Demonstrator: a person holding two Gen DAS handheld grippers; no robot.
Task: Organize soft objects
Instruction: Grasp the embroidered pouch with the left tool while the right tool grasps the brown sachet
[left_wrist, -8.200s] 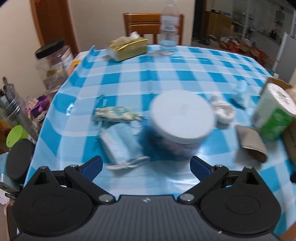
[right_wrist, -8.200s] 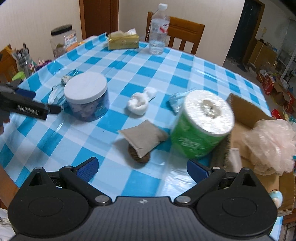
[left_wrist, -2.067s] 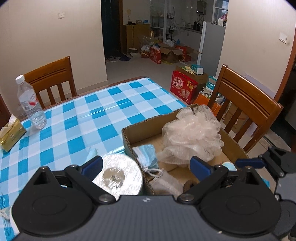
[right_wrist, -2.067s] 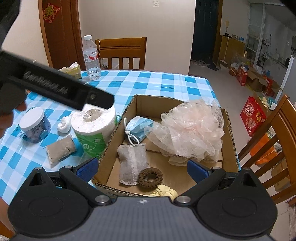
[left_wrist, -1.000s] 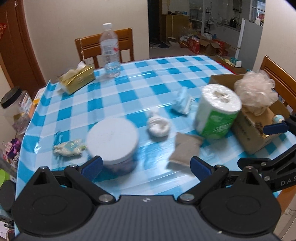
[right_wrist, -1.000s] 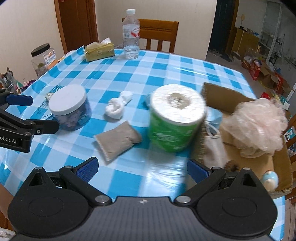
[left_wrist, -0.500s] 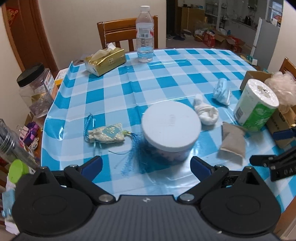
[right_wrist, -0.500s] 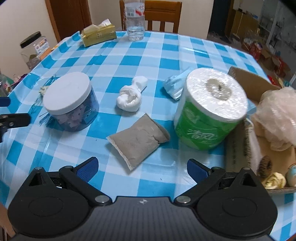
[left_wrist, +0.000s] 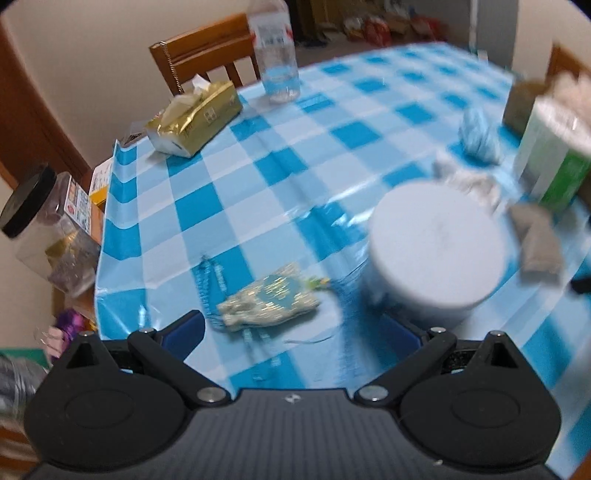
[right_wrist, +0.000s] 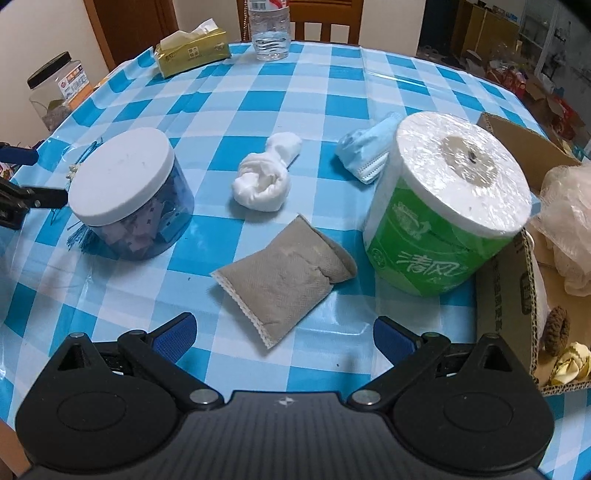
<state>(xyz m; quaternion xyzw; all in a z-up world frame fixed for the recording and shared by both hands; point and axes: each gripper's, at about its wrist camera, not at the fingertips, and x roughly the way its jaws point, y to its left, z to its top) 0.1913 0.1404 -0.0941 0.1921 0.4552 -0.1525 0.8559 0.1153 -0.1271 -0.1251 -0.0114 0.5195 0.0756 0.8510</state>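
My left gripper (left_wrist: 291, 330) is open and empty, just short of a small glittery pouch with blue tassels (left_wrist: 269, 301) on the checked tablecloth. My right gripper (right_wrist: 282, 338) is open and empty, right in front of a grey fabric pouch (right_wrist: 284, 273). Beyond it lie a knotted white cloth (right_wrist: 264, 179) and a crumpled blue face mask (right_wrist: 365, 153). A cardboard box (right_wrist: 506, 291) at the right holds a pink mesh bath sponge (right_wrist: 569, 229), a brown hair tie (right_wrist: 556, 325) and a yellow soft piece (right_wrist: 570, 362). My left gripper's fingers (right_wrist: 22, 194) show at the far left of the right wrist view.
A white-lidded jar (right_wrist: 133, 192) stands left of centre, close to the glittery pouch. A wrapped toilet roll (right_wrist: 447, 203) stands against the box. A gold tissue pack (right_wrist: 192, 53), a water bottle (right_wrist: 269, 33) and wooden chairs are at the far side. A black-lidded jar (left_wrist: 44, 236) stands off the left edge.
My left gripper has moved down and left toward the glittery pouch; its view is blurred by motion. My right gripper has moved closer to the grey pouch.
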